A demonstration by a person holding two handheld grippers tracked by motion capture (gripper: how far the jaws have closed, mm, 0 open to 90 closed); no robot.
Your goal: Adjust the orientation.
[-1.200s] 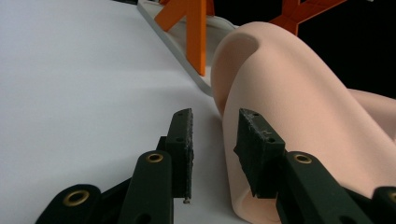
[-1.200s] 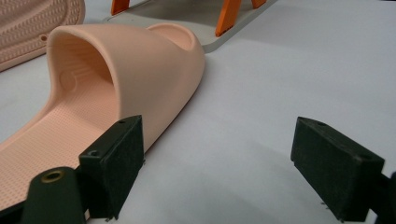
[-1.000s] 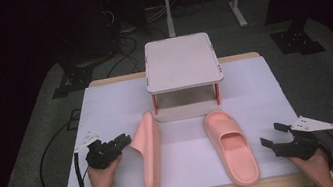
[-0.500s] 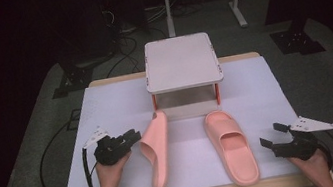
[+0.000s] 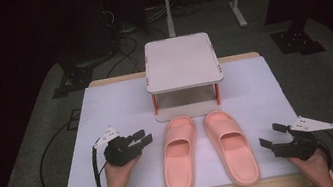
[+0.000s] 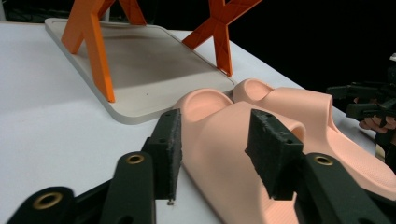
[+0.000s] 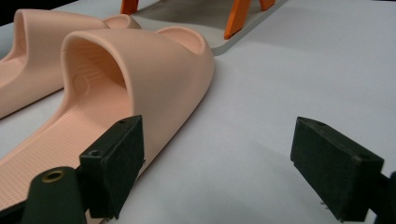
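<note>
High view: two pink slippers on my white table, left slipper and right slipper side by side, toes pointing at the small two-tier rack with orange legs just beyond them. My left gripper sits just beside the left slipper's outer edge, jaws parted and holding nothing; in the left gripper view the slipper's side lies beyond the jaws. My right gripper rests on the table near the right slipper, jaws spread wide and empty, the near jaw just beside that slipper's edge in the right gripper view.
</note>
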